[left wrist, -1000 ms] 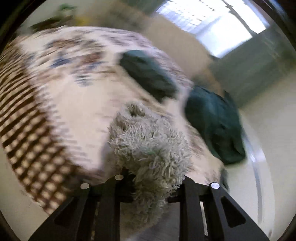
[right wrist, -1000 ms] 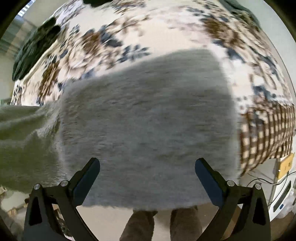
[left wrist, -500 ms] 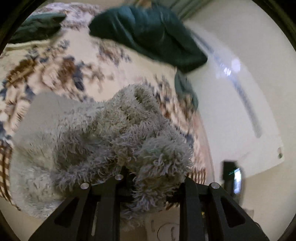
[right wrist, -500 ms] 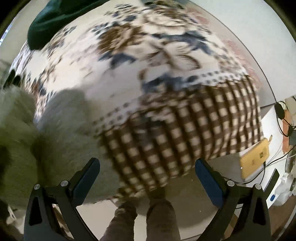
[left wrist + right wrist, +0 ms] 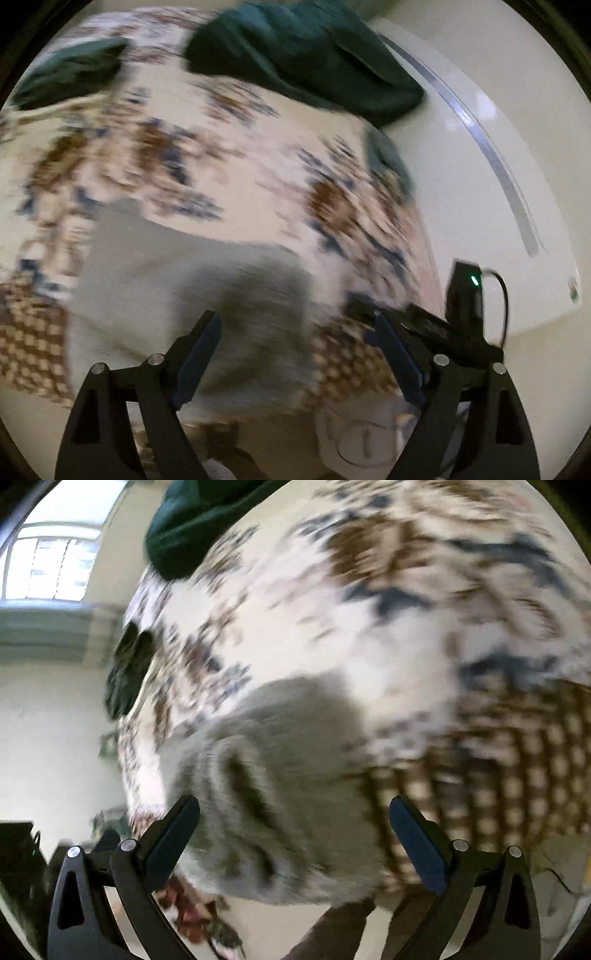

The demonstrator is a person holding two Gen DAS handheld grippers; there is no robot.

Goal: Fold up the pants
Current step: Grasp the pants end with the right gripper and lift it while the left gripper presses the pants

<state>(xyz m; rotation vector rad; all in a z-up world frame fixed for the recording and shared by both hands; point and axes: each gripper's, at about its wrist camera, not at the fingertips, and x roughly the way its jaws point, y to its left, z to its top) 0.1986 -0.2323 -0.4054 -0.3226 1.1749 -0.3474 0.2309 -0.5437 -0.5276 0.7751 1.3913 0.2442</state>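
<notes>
In the left wrist view, a small dark green cloth (image 5: 66, 74) lies at the far left of the bed (image 5: 258, 155), whose cover is cream with brown and blue flowers and a brown checked border at its near edge. The grey fleecy pants (image 5: 177, 273) lie flat on that cover, near the bed's front edge, between the flowered part and the checked border. The left tongs (image 5: 299, 354) hang above them, spread wide and grasping nothing. Farther back, a large dark green garment (image 5: 306, 62) rests on the bed by the pale wall (image 5: 498, 110). At the right, the other gripper's black body with a green light (image 5: 465, 299) shows just beside the right finger.

In the right wrist view, a bright window (image 5: 51, 554) is at the far left, and the green garment (image 5: 192, 520) lies at the top of the bed (image 5: 388, 627). The pants (image 5: 280, 782) sit low and left of centre as a folded grey bundle; the blur is heavy, so the number of layers is hard to tell. The right tongs (image 5: 295, 834) are released, spread wide above the bundle's near edge.
</notes>
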